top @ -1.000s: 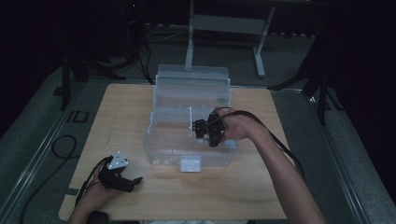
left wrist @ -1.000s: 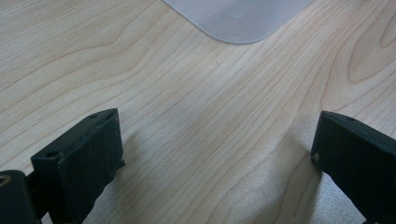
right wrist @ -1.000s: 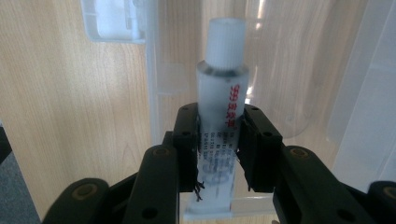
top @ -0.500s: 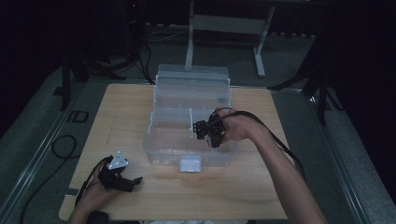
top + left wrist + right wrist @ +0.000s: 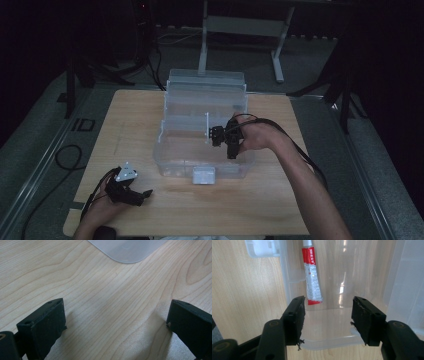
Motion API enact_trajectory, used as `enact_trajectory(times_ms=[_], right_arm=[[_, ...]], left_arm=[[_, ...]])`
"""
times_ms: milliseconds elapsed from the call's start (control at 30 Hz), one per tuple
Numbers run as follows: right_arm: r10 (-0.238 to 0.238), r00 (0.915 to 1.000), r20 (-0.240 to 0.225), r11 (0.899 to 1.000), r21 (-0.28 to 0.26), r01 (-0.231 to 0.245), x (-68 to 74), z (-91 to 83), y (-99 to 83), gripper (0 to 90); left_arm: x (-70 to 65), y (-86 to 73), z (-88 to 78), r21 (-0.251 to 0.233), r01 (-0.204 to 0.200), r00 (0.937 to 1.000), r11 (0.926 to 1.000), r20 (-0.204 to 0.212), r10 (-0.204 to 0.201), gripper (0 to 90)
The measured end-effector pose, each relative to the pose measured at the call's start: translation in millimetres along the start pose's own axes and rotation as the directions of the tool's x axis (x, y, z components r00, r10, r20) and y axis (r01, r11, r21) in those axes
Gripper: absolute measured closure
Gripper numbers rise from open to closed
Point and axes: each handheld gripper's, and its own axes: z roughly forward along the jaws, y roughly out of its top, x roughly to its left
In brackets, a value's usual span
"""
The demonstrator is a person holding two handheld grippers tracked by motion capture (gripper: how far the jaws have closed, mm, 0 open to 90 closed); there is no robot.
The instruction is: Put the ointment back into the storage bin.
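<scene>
Hovering over the clear box [image 5: 202,150], the right tool [image 5: 223,141] has just been opening its jaws, which now stand apart with nothing between them. In the right gripper view the red-and-white tube [image 5: 312,277] lies on the box floor at about 11 o'clock from the right tool [image 5: 327,312], its crimped end just past the left jaw's tip, not touching. At 8 o'clock from the box, the left tool [image 5: 131,190] rests released on the tabletop [image 5: 270,210].

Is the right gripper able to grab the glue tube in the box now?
Probably yes: the right gripper has just opened its jaws, nothing between them, over the open clear box, glue tube just ahead.
</scene>
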Motion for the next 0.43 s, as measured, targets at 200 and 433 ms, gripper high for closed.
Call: enact_trajectory(times_ms=[200, 433], right_arm=[[0.023, 0.9997, -0.011, 0.999, -0.048, -0.023, 2.3, -4.5, -7.0, 40.4], [0.05, 0.9987, 0.01, 0.996, -0.078, -0.049, 4.1, -3.8, -20.6, 39.4]], left_arm=[[0.0, 0.0, 0.0, 0.0, 0.0, 1.0, 1.0, 0.0, 0.0, 2.6], [0.0, 0.0, 0.1, -0.001, 0.001, 1.0, 1.0, 0.0, -0.001, 2.6]])
